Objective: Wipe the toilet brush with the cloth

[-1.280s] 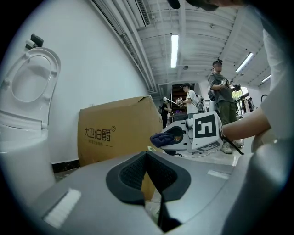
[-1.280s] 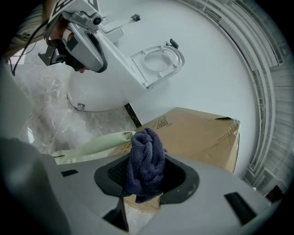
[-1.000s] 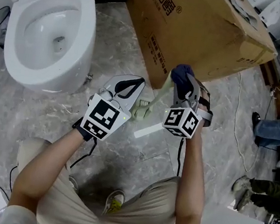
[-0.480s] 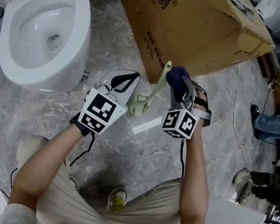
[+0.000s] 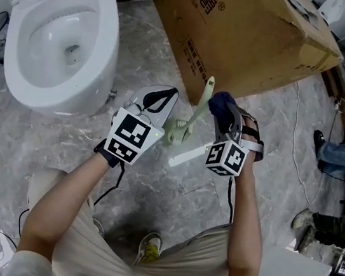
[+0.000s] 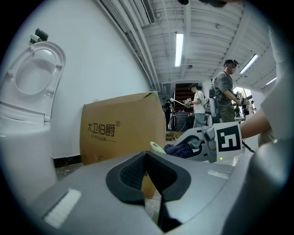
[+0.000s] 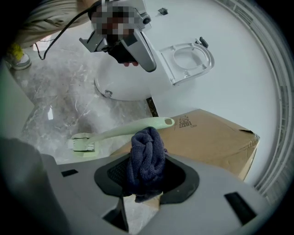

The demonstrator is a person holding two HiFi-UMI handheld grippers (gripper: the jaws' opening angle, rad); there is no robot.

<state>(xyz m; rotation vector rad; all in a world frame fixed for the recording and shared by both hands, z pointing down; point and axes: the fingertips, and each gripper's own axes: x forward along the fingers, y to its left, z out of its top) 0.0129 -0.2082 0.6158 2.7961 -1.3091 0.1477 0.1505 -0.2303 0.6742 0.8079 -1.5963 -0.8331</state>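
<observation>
A pale green toilet brush (image 5: pixel 188 120) stands with its head on the floor and its handle leaning toward the cardboard box (image 5: pixel 253 30). My right gripper (image 5: pixel 226 109) is shut on a bunched dark blue cloth (image 5: pixel 221 101), and the cloth presses on the handle just below its tip. In the right gripper view the cloth (image 7: pixel 147 153) sits in front of the brush (image 7: pixel 121 132). My left gripper (image 5: pixel 161 98) hovers just left of the brush head, shut, with nothing between its jaws. The left gripper view shows only the handle tip (image 6: pixel 156 147) beyond them.
A white toilet (image 5: pixel 58 40) with its lid up stands at the far left. The big cardboard box fills the far middle. A white strip (image 5: pixel 187 158) lies on the marble floor by the brush. A cable (image 5: pixel 295 152) and another person's legs (image 5: pixel 342 159) are to the right.
The right gripper with the cloth has slid down the handle, so the handle tip now shows above the cloth. The left gripper has stayed beside the brush head.
</observation>
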